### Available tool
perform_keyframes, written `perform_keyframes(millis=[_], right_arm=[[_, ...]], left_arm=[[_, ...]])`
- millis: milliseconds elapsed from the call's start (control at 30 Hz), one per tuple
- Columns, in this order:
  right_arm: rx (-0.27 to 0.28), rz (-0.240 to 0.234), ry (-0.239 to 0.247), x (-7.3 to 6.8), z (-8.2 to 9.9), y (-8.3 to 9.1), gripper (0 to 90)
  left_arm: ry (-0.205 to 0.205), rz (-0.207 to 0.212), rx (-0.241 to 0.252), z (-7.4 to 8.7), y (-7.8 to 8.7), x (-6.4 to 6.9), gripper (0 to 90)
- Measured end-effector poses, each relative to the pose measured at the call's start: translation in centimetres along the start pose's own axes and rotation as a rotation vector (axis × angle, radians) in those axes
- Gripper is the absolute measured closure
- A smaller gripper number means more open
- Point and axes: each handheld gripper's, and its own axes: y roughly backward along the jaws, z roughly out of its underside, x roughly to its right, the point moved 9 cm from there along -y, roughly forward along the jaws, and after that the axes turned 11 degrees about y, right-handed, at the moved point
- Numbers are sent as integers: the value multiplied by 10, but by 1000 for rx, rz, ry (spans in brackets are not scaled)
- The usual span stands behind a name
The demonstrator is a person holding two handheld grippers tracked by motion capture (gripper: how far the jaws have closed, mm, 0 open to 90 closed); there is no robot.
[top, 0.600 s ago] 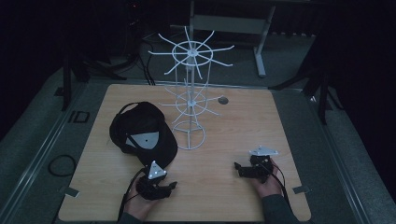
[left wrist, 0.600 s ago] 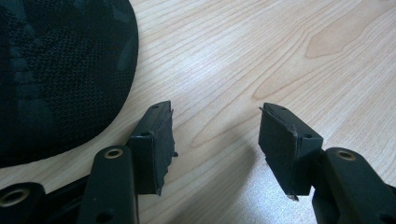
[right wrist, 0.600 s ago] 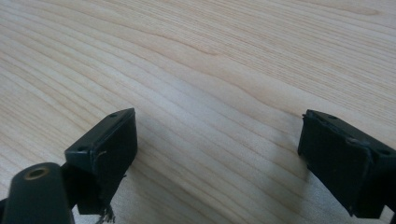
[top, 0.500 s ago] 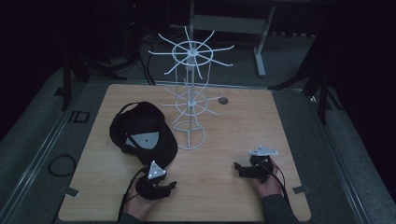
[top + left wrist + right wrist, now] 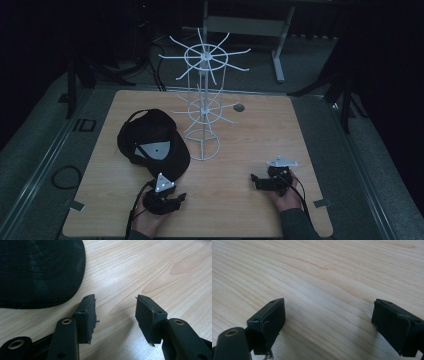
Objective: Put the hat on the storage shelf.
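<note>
On the dark mat left of the counter [image 5: 300,140], pale letters read "ID" [image 5: 84,125]; nothing else written can be made out, and the light patch on the cap [image 5: 152,142] is too small to read.

The cap is black, with a woven, mesh-like cloth that shows clearly in the left gripper view, where its rounded edge [image 5: 40,272] lies flat on the wood just beyond the left jaw. It has a curved brim and a pale grey patch on its front. It rests on the left half of the counter, just beside the base ring of a white wire rack [image 5: 202,100] and just ahead of the left tongs [image 5: 176,199].

The left tongs are open, with bare wood between the pads and nothing gripped; they sit low over the near left part of the counter, held in a hand [image 5: 145,220]. The right tongs [image 5: 256,181] are open wider, also over bare wood, on the near right part, well apart from the cap and held in the other hand [image 5: 286,197].

The counter is light wood with a plain grain and a small round dark spot [image 5: 239,107] near its far edge. The rack stands upright near the middle, with spoked tiers of hooks. The room around is dark, with grey matting on the floor and a metal frame [image 5: 250,25] behind.
</note>
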Motion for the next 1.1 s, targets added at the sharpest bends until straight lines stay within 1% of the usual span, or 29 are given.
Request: perform_keyframes(millis=[100,233,500,767,867,1000,1100], right_arm=[[0,0,1,0,0,0,117],[0,0,0,0,0,0,117],[0,0,0,0,0,0,117],[0,0,1,0,0,0,117],[0,0,1,0,0,0,117],[0,0,1,0,0,0,117],[0,0,1,0,0,0,117]], left_arm=[[18,-12,13,-1,2,-4,504],[58,-29,34,-1,6,-11,508],[86,-50,47,-3,9,-19,507],[142,-85,65,-5,11,-32,502],[151,-96,78,-7,13,-35,499],[173,-97,89,-10,13,-39,496],[181,-94,97,-13,12,-39,493]])
